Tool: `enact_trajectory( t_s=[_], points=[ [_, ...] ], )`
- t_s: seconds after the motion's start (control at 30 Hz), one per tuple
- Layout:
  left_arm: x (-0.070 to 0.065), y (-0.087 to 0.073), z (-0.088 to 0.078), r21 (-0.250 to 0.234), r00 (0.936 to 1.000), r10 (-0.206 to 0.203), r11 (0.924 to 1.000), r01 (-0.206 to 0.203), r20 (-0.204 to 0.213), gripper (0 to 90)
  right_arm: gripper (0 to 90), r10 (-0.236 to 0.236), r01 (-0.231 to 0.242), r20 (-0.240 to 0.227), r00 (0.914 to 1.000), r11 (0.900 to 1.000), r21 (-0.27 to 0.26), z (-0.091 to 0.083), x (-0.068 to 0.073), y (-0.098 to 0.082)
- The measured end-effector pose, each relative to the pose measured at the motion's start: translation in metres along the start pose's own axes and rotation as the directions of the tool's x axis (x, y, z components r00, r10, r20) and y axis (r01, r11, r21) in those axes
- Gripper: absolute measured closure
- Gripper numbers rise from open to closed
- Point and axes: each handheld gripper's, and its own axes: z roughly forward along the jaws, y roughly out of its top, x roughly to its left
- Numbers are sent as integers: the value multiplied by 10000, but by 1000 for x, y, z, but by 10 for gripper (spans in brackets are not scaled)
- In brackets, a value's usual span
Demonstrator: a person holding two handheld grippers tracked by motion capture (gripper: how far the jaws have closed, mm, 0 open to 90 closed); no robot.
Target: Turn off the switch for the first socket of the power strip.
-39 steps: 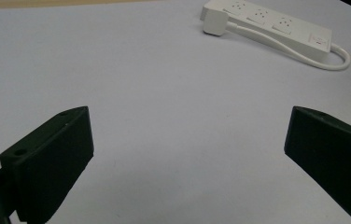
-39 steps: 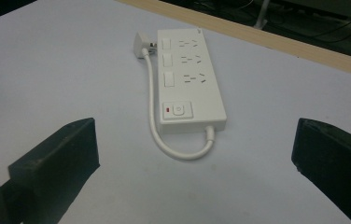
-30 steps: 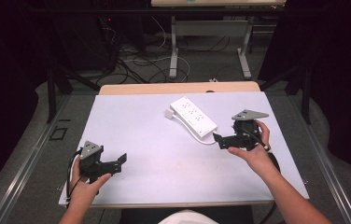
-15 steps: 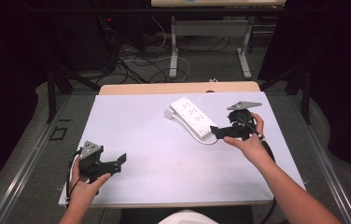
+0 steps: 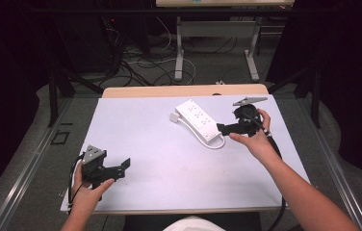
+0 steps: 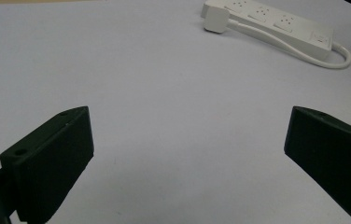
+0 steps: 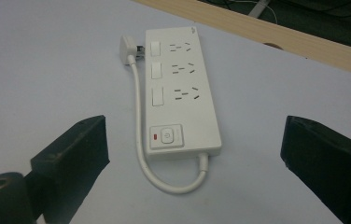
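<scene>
A white power strip [image 5: 197,120] lies on the white table top [image 5: 150,139], its short cord looping back to a white plug [image 5: 174,117] beside its far end. In the right gripper view the power strip [image 7: 179,89] shows three sockets with switches, a main button with a red light, and the plug [image 7: 128,50]. My right gripper [image 5: 220,129] hovers open just right of the strip's cord end, jaws wide apart. My left gripper [image 5: 123,166] is open near the front left edge, far from the power strip [image 6: 276,29].
A wooden table edge [image 5: 184,90] runs behind the white top. Beyond it are metal desk legs [image 5: 179,48] and loose cables [image 5: 140,62] on the floor. A metal rail [image 5: 30,163] runs along the left side.
My right gripper has moved up and away from me, toward the cord end of the power strip, and turned to face it. The left gripper has stayed put.
</scene>
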Motion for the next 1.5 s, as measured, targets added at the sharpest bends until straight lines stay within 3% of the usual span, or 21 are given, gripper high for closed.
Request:
enact_trajectory(
  t_s=[0.17, 0.53, 1.17, 1.5],
  points=[
    [0, 0, 0, 1, 10000, 10, 10000, -10, -7, 11, 144, 41, -41, 69, 10000, 10000, 80, 4, -2, 5],
    [0, 0, 0, 67, 10000, -7, 10000, 7, 14, 11, 184, -83, 80, 83, 9999, 9993, 372, 19, -3, 10],
    [1, -1, 1, 61, 10000, 18, 10000, -18, 25, 12, 269, -588, 583, 28, 9983, 9935, 976, 43, 9, 17],
    [1, -1, 1, 10, 10000, 9, 10000, -9, 4, 11, 293, -502, 491, 65, 9987, 9912, 1231, 54, 14, 21]
  ],
)
